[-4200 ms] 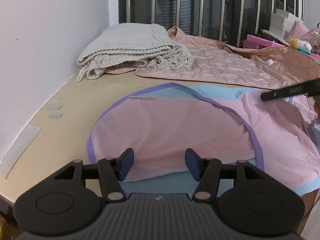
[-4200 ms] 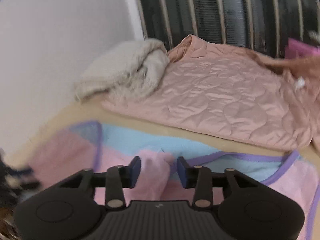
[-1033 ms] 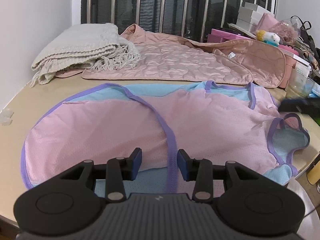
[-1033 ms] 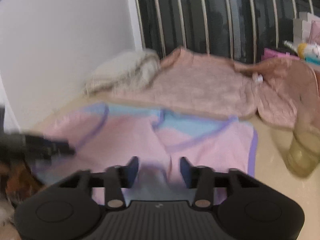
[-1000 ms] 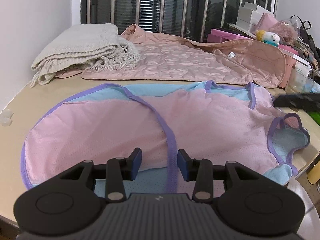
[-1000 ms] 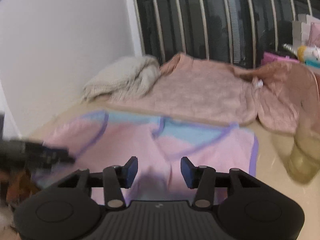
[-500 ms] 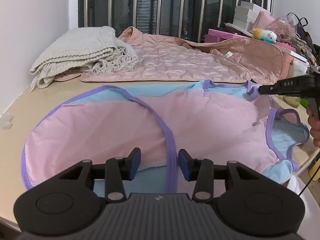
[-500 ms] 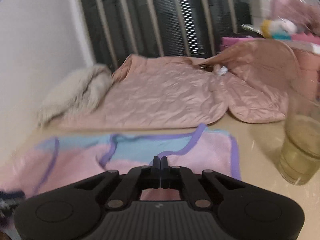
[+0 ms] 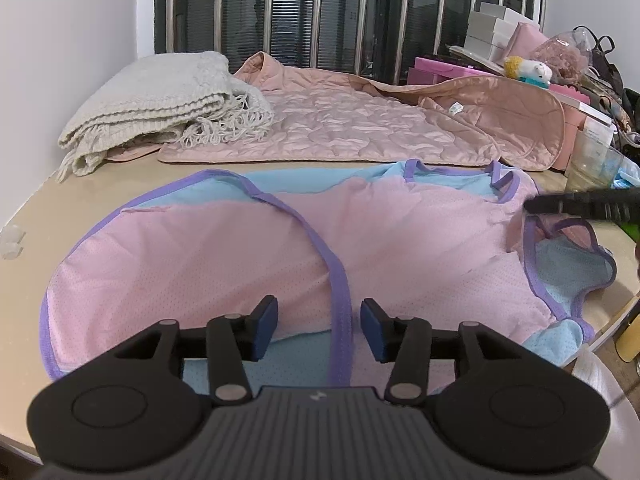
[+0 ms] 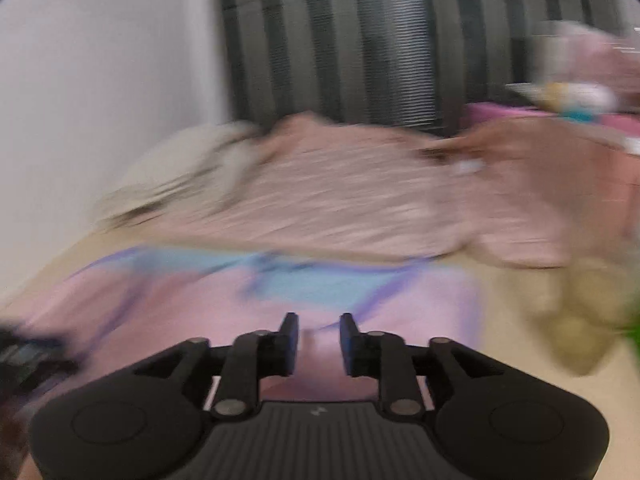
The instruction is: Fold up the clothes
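A pink mesh top point(image 9: 248, 256) with purple trim and a light blue lining lies spread flat on the beige table point(image 9: 100, 188). My left gripper point(image 9: 319, 330) is open just above its near hem, with a purple trim strip point(image 9: 340, 312) between the fingers. My right gripper point(image 10: 315, 344) is open over the top's right part point(image 10: 208, 304); that view is motion-blurred. It also shows in the left wrist view point(image 9: 580, 203) as a dark bar near the armhole point(image 9: 568, 260).
A folded cream knit blanket point(image 9: 160, 100) and a quilted pink jacket point(image 9: 380, 128) lie at the back of the table. A glass with yellowish liquid point(image 10: 576, 312) stands at the right. Boxes and clutter point(image 9: 520, 56) fill the far right. A wall is on the left.
My right gripper, shut half a second ago, has opened and moved down and nearer over the top. My left gripper has stayed open in place.
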A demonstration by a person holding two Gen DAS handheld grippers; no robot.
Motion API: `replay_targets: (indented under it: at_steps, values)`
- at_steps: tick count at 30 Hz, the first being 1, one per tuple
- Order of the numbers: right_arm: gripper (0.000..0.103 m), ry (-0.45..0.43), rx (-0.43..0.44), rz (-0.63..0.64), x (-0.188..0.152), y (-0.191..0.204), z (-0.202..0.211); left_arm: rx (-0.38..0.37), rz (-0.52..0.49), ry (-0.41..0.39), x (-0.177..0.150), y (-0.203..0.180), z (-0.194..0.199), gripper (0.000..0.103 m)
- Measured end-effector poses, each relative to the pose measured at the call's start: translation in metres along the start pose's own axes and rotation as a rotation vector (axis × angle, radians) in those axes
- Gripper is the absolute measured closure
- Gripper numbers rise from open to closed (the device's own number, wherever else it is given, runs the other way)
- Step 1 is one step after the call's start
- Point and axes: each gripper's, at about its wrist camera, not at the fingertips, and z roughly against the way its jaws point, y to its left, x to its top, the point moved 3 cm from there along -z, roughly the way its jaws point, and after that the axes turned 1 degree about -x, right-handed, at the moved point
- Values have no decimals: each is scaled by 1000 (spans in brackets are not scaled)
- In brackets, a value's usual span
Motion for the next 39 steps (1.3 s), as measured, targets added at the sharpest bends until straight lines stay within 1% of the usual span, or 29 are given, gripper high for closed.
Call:
replay_targets:
  at_steps: [1,2,3,4,5,7,9,11,12,13,15,16,17,18,19,20,22,24,25,27,30,32,33,36,37,38,39]
  values:
    - [75,18,1,13,-4,4,-3,2,-3,0,0,-1,0,55]
    - [76,33,-22,18,-8,6,-8,3,-6,0,0,-1,0,54]
    - [80,48,-46,22,-12,8,-13,4,-9,1,0,-2,0,54]
    - [97,42,-60,12,-14,7,-14,5,-12,2,0,-1,-1,54]
    - [100,33,-72,1,-15,6,-15,3,-12,3,0,-1,-1,54]
    - [100,21,-68,-38,-11,2,-5,-1,-9,5,0,0,0,54]
    - [100,-9,-60,-32,-7,2,13,-5,-4,4,-1,1,0,54]
    - [100,6,-53,-25,-4,1,24,-6,0,2,-1,1,1,54]
    - [100,45,-40,-11,-7,1,24,-4,-1,2,-1,1,0,54]
    - [100,91,-32,11,-12,2,20,-3,-5,2,-1,1,0,54]
    - [97,132,-55,35,-22,4,18,-3,-5,4,-1,1,1,54]
    - [91,115,-55,40,-22,5,20,-3,-4,6,-1,1,1,54]
    - [87,100,-52,29,-19,5,23,-6,2,9,0,2,2,54]
    - [79,68,-46,11,-12,4,28,-9,9,11,0,3,3,54]
    - [73,31,-36,5,-1,5,29,-11,13,12,0,3,4,54]
    - [71,-6,-25,1,10,6,30,-12,14,10,-1,4,4,54]
    - [70,-39,12,-21,33,10,16,-7,11,7,-1,3,3,54]
    - [70,-17,82,-72,57,8,-21,0,5,3,-1,2,3,54]
    - [70,13,87,-96,66,6,-43,3,-1,1,-2,2,4,54]
    - [70,101,76,-103,79,6,-91,8,-10,-4,-4,1,5,54]
    - [71,205,51,-131,86,6,-140,12,0,-7,-4,4,5,54]
    - [99,194,57,-136,87,8,-148,12,6,-10,-5,7,6,54]
    - [102,187,61,-138,88,9,-151,13,8,-10,-5,8,6,54]
    - [102,144,50,-86,89,10,-143,21,14,-13,-5,12,7,54]
    - [102,143,37,-83,89,7,-142,22,16,-14,-4,13,8,54]
    - [101,161,13,-80,88,5,-145,22,19,-14,-4,14,8,54]
    - [95,180,-13,-76,86,2,-147,17,24,-10,-3,15,8,54]
